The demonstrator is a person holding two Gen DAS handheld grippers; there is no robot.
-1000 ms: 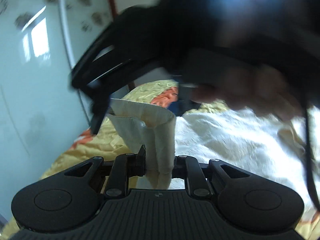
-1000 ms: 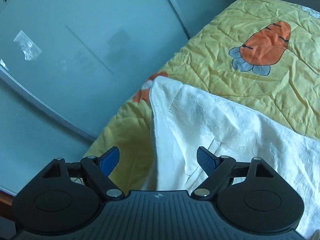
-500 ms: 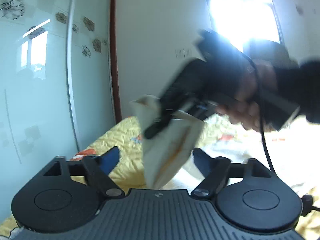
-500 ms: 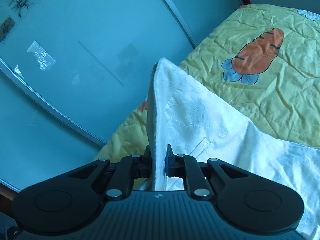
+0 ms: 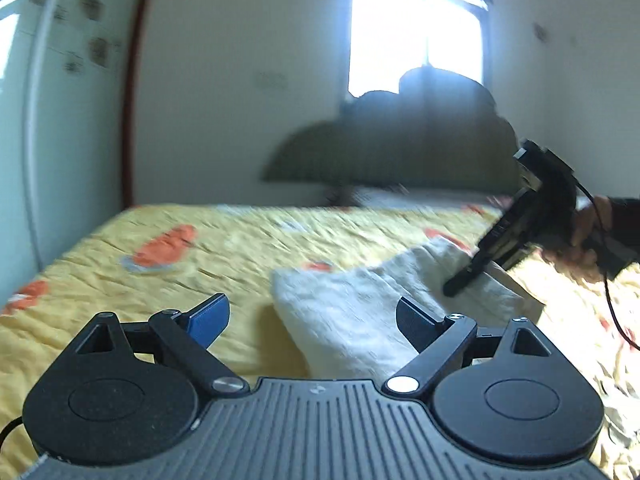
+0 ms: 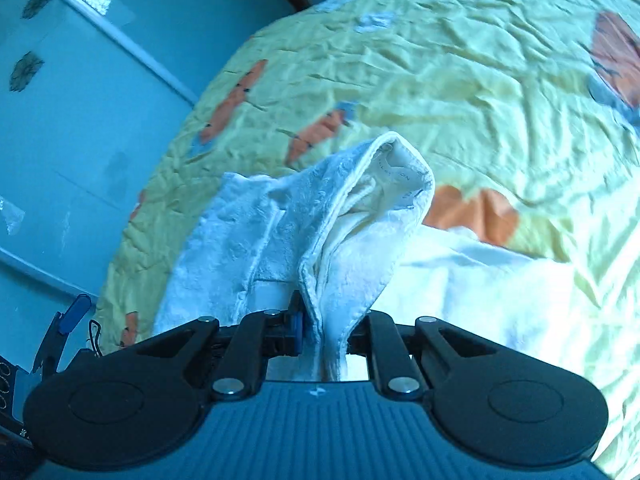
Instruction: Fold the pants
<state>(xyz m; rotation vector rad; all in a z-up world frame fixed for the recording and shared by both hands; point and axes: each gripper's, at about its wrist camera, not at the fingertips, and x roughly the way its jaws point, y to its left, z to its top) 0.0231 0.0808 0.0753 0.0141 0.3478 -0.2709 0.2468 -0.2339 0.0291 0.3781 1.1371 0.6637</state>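
Note:
White textured pants (image 5: pixel 348 304) lie on a yellow quilt with carrot prints (image 5: pixel 200 272). My left gripper (image 5: pixel 312 314) is open just above the quilt, with the near end of the pants lying beyond its blue pads and nothing pinched. My right gripper (image 6: pixel 326 328) is shut on a bunched edge of the pants (image 6: pixel 280 220) and holds that fold lifted above the quilt (image 6: pixel 460 80). In the left wrist view the right gripper (image 5: pixel 460 284) sits at the far right, a hand (image 5: pixel 588 232) behind it. A blue-padded finger of the left gripper (image 6: pixel 74 312) shows at the lower left.
A glossy wardrobe door (image 5: pixel 60 120) runs along the bed's left side, also seen as the wardrobe door (image 6: pixel 80 120). A dark headboard (image 5: pixel 400 152) and a bright window (image 5: pixel 412 40) stand at the far end. The quilt stretches wide to the left of the pants.
My left gripper let go of the folded pants edge and opened. My right gripper closed on that edge and swept it across the bed to the right.

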